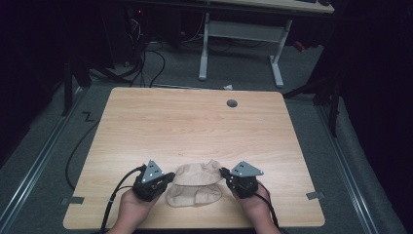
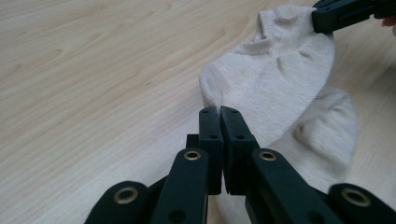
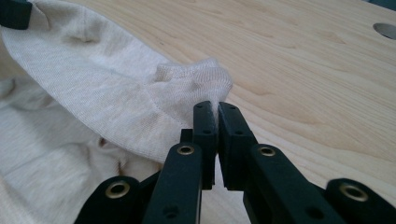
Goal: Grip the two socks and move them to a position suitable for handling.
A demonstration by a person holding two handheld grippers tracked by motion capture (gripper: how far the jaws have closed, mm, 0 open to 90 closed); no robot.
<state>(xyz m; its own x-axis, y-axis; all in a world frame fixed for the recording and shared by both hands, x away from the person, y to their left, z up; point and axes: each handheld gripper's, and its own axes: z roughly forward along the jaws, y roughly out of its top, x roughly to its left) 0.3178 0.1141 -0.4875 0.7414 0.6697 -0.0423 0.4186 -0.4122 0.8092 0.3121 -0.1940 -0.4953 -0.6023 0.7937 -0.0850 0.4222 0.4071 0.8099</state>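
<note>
Here, a beige ankle sock [image 1: 197, 174] is held stretched between two grippers near the front edge of the wooden table [image 1: 195, 122], over a second sock [image 1: 192, 196] of the same colour that lies flat beneath it. The left gripper [image 2: 219, 112] is closed on the sock's toe end and the right gripper [image 3: 214, 108] is pinched onto the cuff edge, a sliver of knit being seen between its jaws. The ends are probably gripped this way so that the upper sock can be laid in line with the lower one.
</note>
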